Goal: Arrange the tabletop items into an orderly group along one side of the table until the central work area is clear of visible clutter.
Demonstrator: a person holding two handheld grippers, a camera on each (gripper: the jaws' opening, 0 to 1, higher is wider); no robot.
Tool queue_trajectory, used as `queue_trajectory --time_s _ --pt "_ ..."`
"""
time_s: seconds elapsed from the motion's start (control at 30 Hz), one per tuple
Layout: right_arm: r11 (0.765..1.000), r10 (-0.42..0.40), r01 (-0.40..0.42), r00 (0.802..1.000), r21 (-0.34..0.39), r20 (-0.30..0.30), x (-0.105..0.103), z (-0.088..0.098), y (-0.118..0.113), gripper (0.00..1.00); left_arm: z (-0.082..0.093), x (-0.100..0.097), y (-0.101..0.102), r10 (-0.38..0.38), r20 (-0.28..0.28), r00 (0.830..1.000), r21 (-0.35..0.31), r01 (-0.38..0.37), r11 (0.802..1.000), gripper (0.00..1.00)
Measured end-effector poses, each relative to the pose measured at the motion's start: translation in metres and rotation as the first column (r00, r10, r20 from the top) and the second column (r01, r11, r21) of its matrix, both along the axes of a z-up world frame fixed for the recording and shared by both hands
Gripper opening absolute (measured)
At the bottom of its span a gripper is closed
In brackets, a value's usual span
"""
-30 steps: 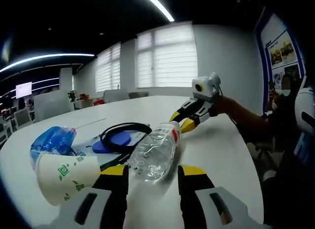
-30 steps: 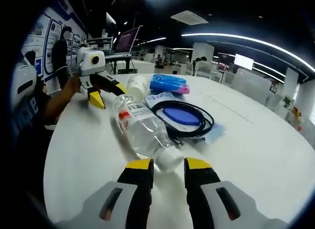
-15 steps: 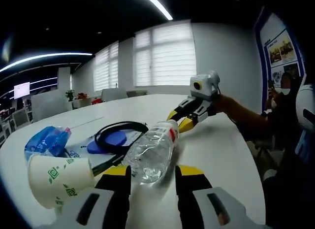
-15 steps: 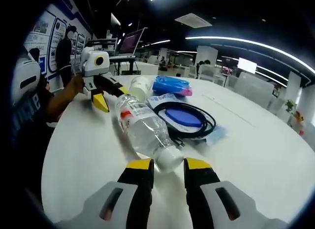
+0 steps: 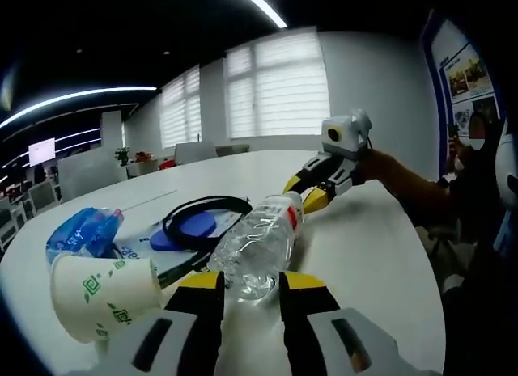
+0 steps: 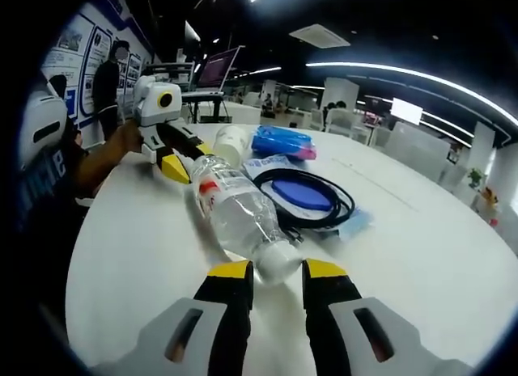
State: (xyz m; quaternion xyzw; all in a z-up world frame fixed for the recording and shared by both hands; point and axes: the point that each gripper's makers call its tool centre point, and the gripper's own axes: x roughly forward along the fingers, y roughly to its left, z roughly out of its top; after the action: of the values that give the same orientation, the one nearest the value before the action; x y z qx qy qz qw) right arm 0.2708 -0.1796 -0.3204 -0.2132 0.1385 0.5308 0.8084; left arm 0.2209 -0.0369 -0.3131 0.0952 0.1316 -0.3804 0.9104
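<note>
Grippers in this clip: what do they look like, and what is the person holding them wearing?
Both match. The left gripper and the right gripper each have two black jaws with yellow tips, on a pale grey body with dark oval slots. Seen from across the table, each carries a white camera box with a yellow-ringed lens. The person's sleeve is dark, with pale lettering.

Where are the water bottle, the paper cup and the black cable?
water bottle [image 5: 257, 247], left gripper view, clear middle of its body.
paper cup [image 5: 101, 293], left gripper view, printed side wall.
black cable [image 6: 336, 200], right gripper view, right side of its loop.
</note>
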Motion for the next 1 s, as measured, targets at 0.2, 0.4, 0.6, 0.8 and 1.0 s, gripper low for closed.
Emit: queue_trajectory --time_s 0.2,0.4,0.6,0.8,1.0 --pt "0.999 -0.001 0.001 1.000 0.046 -0.003 -0.003 0.005 0.000 0.19 -0.002 0.000 0.000 0.014 0.007 1.000 0.024 -0.014 1.000 0.25" --pt "0.998 -0.003 0.003 1.000 0.063 0.006 -0.005 0.009 -0.001 0.19 -0.003 -0.001 0.000 0.021 0.010 1.000 0.038 -0.021 0.999 0.25" --pt "0.997 0.004 -0.006 1.000 0.072 0.023 -0.010 0.017 0.000 0.19 -0.004 -0.001 0.000 0.026 0.008 1.000 0.042 -0.026 0.999 0.24" --pt "0.998 0.016 -0.019 0.999 0.061 0.038 -0.015 0.019 0.000 0.19 -0.005 -0.002 0.000 0.025 0.007 1.000 0.043 -0.026 0.999 0.23" --pt "0.998 0.027 -0.030 0.998 0.060 0.052 -0.018 0.024 0.003 0.19 -0.007 -0.002 0.001 0.028 0.005 1.000 0.043 -0.028 0.999 0.23"
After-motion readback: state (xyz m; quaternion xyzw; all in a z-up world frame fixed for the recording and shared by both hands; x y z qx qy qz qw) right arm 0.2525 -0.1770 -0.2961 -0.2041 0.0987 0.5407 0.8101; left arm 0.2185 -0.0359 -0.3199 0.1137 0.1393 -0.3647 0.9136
